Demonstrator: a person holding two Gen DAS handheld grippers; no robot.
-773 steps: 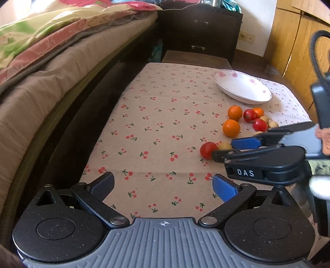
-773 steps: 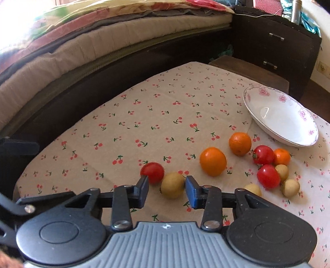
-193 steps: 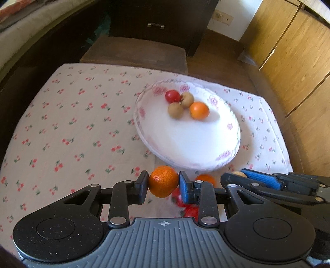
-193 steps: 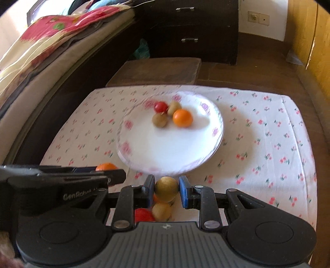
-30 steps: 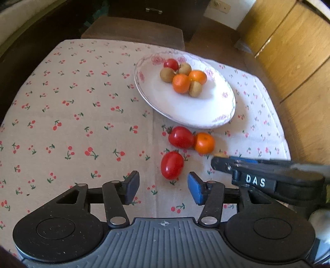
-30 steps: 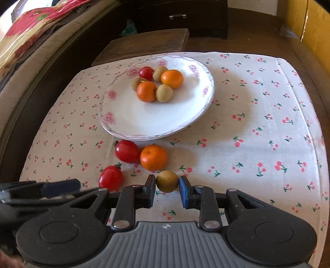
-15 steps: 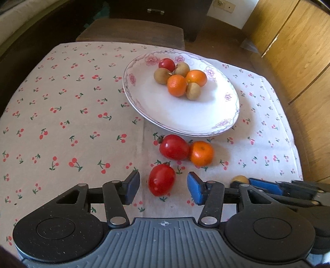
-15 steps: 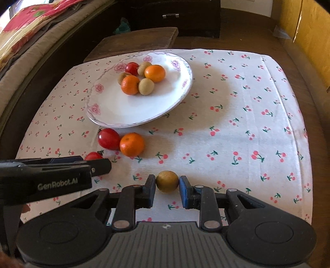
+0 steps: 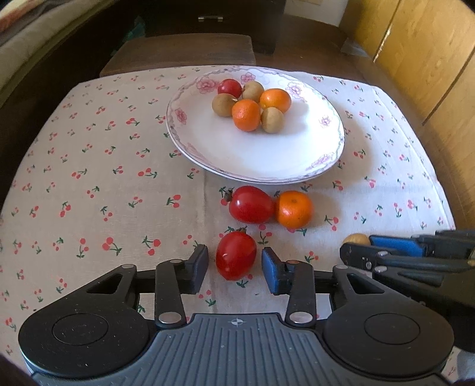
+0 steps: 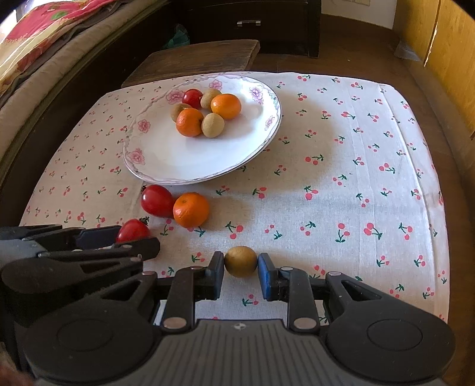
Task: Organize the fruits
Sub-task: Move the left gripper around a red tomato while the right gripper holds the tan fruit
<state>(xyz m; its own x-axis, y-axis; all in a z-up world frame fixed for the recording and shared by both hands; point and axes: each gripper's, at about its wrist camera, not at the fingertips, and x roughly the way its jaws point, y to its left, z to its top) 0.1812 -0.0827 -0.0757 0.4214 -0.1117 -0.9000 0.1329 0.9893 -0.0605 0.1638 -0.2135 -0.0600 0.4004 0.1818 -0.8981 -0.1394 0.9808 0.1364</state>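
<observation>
No readable writing is showing up anywhere right now, so nothing to report on brands or labels.

We're holding the left gripper [image 9: 234,264] low over the cherry-print tablecloth [image 9: 89,184], jaws spread apart on either side of a glossy red tomato [image 9: 236,256] sitting in the lower middle of the left wrist view. There's a visible gap on both sides, so the pads aren't touching it.

The right gripper [image 10: 240,268] is sitting around a small brownish-yellow round fruit [image 10: 240,261], maybe a longan, in the lower middle of its view. The pads are looking right up against it, or nearly; we can't tell if it's actually squeezed.

Just above the tomato, another red tomato [image 9: 251,204] with a little dark stem is touching a bright orange tangerine [image 9: 294,209] on the cloth, just below the plate's near rim.

The white plate [image 9: 267,160] with pink flower trim is sitting in the upper middle of the frame. It's holding a tight cluster toward its far side: one small red tomato [image 9: 229,88], two tangerines [image 9: 245,115] and three brownish round fruits [image 9: 272,119].

Past the cloth we're seeing a dark wooden stool [image 9: 181,53] and a dark dresser [image 10: 252,20] at the top.
</observation>
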